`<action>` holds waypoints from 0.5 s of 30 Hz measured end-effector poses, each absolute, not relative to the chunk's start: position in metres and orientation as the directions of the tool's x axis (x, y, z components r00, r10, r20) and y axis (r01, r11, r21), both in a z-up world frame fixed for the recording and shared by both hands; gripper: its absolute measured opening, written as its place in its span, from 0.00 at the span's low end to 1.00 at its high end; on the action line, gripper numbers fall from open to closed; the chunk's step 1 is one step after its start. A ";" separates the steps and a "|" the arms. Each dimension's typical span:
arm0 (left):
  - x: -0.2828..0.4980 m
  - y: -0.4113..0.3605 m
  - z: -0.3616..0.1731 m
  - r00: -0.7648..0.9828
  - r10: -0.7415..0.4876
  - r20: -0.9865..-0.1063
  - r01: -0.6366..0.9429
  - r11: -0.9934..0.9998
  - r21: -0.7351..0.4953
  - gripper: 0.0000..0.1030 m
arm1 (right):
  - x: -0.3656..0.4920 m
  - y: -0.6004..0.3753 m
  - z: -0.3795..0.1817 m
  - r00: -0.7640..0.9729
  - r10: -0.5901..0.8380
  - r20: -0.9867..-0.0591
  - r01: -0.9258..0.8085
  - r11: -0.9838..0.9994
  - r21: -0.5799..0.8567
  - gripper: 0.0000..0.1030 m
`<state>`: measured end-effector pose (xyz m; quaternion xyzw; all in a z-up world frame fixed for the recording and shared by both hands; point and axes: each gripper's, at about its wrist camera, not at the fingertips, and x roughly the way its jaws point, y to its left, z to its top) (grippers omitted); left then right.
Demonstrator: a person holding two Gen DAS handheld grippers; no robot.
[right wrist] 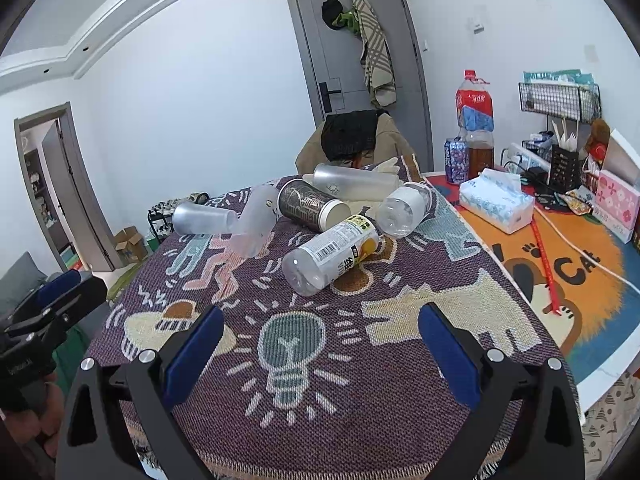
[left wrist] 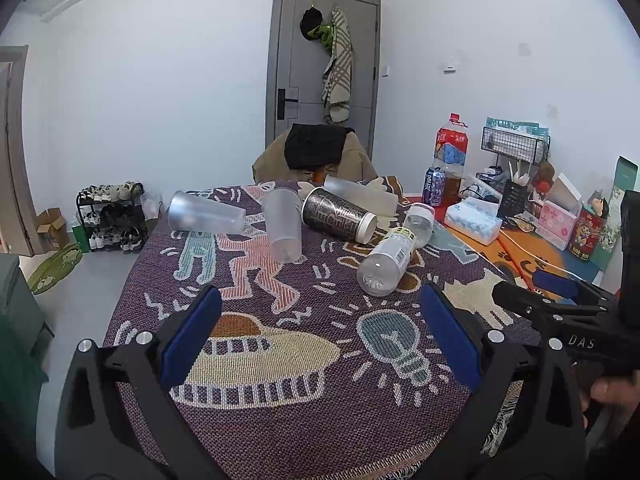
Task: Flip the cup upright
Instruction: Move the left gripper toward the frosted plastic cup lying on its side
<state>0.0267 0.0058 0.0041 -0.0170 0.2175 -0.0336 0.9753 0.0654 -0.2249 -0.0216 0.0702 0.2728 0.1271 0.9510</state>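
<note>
Both grippers empty, jaws wide apart: left gripper [left wrist: 320, 332], right gripper [right wrist: 320, 344], hovering near table edge. Frosted plastic cup [left wrist: 282, 224] lies tipped mid-blanket [left wrist: 280, 420], touching dark printed cup [left wrist: 338, 214]. Prob. light, thin-walled, slippery, squashes easily; grip mid-body, gentle squeeze.

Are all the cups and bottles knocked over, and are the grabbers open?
Left clear cup: on its side.
Frosted cup: tipped over.
Dark patterned cup: on its side.
Labelled bottle: on its side.
Big red-label bottle: upright.
Left hand-held gripper: open, holding nothing.
Right hand-held gripper: open, holding nothing.
</note>
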 end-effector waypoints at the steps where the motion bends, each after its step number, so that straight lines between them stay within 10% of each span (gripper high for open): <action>1: 0.032 0.007 0.005 0.900 -0.080 -0.429 0.065 0.997 -0.051 0.95 | 0.069 -0.226 -0.022 0.818 0.282 -0.501 -0.203 0.957 0.208 0.93; 15: 0.119 0.017 0.024 0.850 -0.115 -0.514 0.105 0.993 -0.049 0.95 | 0.143 -0.240 -0.008 0.791 0.321 -0.521 -0.186 0.937 0.294 0.91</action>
